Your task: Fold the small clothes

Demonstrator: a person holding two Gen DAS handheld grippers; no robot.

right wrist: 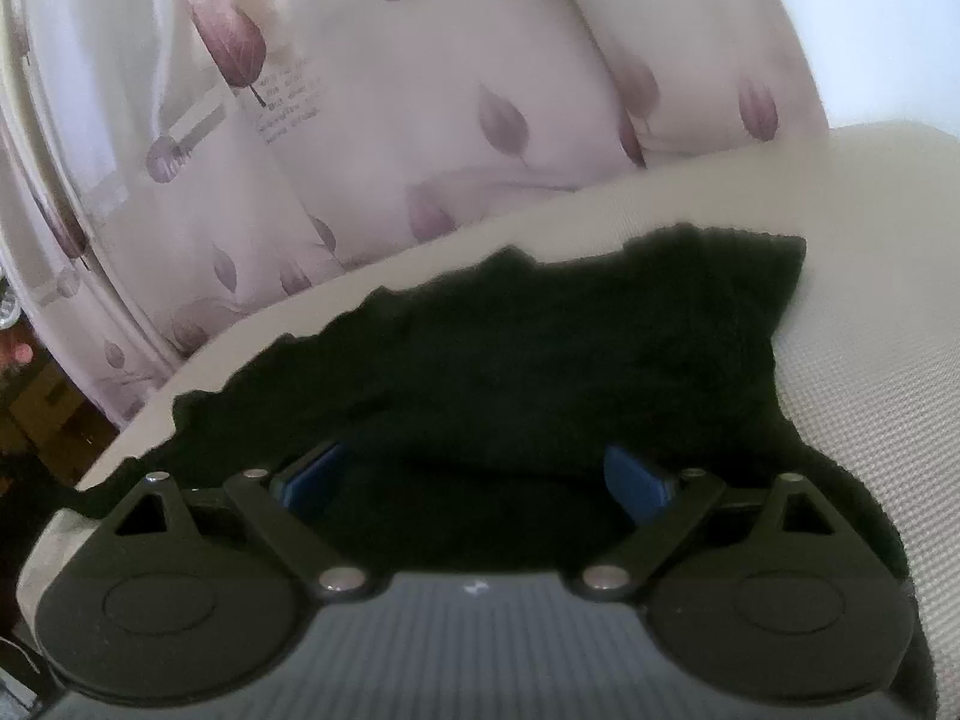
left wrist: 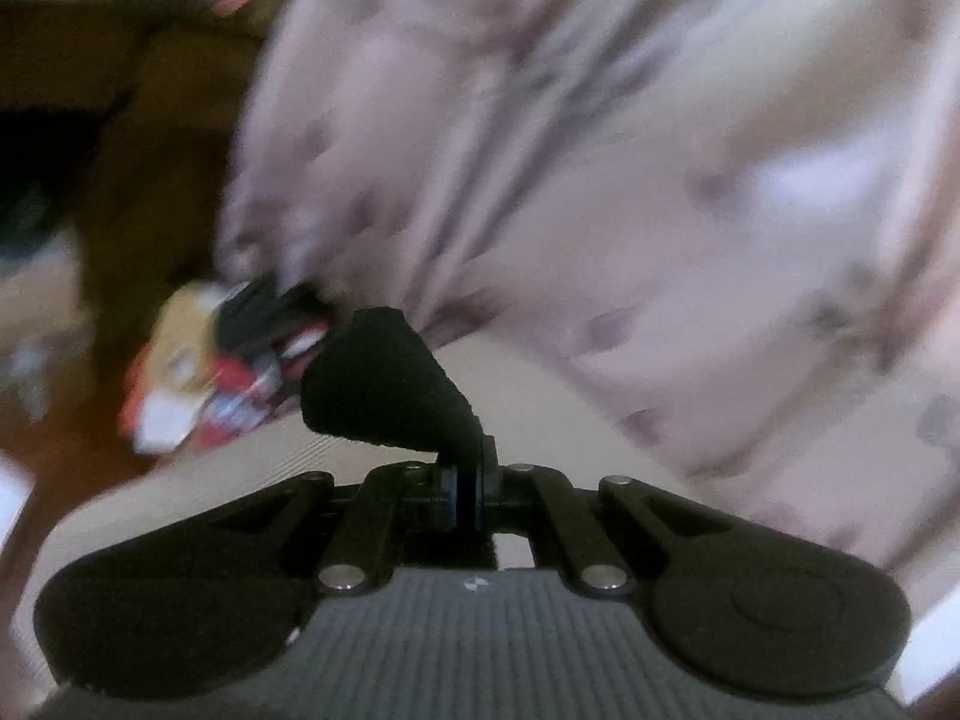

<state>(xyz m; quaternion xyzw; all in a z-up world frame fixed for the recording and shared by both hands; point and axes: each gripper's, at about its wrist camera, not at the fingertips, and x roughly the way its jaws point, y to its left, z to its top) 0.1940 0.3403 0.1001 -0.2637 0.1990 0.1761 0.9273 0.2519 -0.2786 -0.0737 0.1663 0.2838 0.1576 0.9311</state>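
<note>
Left gripper (left wrist: 465, 483) pinched together on a corner of black knit fabric (left wrist: 384, 384), a small wad of it sticking up above the closed jaws, lifted off the pale ribbed cushion surface (left wrist: 528, 396); view heavily blurred, so how much cloth trails from it cannot be told. Right gripper (right wrist: 480, 474) spread wide, blue pads (right wrist: 636, 477) well apart, resting low over the small black knitted garment (right wrist: 540, 348) without pinching anything. Garment lying spread and mostly flat on the cushion, far edge wavy, one corner reaching toward the right side, near part running under the gripper. Pale curtain with purple leaf print (right wrist: 420, 120) hanging just behind the cushion; red and white clutter (left wrist: 198, 372) on the brown floor beyond, too smeared to identify. Judged from this: folding barely begun, perhaps one corner picked up for a first fold, no finished crease visible in either view. Left to do, presumably: carrying the lifted corner across, laying it down, flattening, then any further fold.
</note>
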